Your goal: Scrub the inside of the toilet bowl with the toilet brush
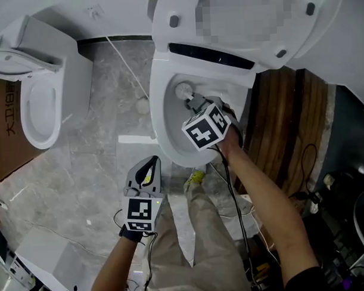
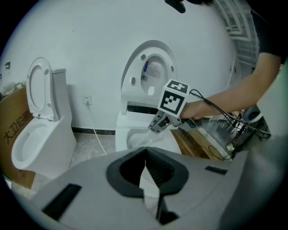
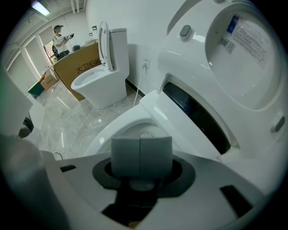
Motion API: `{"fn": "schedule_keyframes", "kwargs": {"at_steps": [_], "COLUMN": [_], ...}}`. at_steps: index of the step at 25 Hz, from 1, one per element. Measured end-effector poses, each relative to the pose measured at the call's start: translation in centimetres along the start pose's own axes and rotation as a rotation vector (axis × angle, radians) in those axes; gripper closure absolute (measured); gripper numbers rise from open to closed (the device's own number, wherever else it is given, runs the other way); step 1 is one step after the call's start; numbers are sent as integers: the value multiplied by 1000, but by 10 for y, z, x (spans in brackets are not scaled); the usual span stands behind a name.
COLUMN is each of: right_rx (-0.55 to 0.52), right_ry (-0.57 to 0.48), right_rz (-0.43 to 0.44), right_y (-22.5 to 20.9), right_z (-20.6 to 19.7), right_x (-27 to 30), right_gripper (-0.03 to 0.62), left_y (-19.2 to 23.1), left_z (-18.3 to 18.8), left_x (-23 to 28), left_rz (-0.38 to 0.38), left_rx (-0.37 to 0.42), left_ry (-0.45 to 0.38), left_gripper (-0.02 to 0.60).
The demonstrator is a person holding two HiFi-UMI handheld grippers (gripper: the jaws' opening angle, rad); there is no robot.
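Toilet brush point(image 1: 183, 90) in closed right claw point(image 1: 195, 103), low inside bowl point(image 1: 162, 121); left claw point(image 1: 150, 165) closed.

The white, glossy toilet bowl point(image 1: 159, 110) is seen from above as an open oval, with its lid point(image 1: 166, 29) raised upright behind it. The toilet brush point(image 1: 183, 90) is noted inside the bowl, its pale round head low against the rear wall under the rim. Its pale handle is slanted up and forward, clamped between the closed jaws of the right tool point(image 1: 193, 102).
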State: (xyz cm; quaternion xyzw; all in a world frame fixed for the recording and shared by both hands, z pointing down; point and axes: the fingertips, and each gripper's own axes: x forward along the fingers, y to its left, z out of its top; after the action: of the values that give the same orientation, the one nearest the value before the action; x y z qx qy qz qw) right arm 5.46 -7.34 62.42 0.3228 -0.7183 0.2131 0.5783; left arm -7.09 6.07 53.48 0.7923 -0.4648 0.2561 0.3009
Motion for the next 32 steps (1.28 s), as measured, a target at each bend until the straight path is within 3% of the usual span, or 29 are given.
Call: {"fn": "schedule_keyframes", "kwargs": {"at_steps": [17,32], "right_rx": [34,76], "right_ry": [46,108], "right_rz": [-78,-84], "right_y": [-51,-48], "right_z": [-55,-111], "right_x": [1,-8], "right_gripper": [442,444], "left_y": [-5,-23], "left_z": [-1,-3], "left_x": [-4,-16], "left_rz": [17,-2], "left_rx": [5,45], "left_ry": [-7,-31], "left_gripper": [569,569]}}
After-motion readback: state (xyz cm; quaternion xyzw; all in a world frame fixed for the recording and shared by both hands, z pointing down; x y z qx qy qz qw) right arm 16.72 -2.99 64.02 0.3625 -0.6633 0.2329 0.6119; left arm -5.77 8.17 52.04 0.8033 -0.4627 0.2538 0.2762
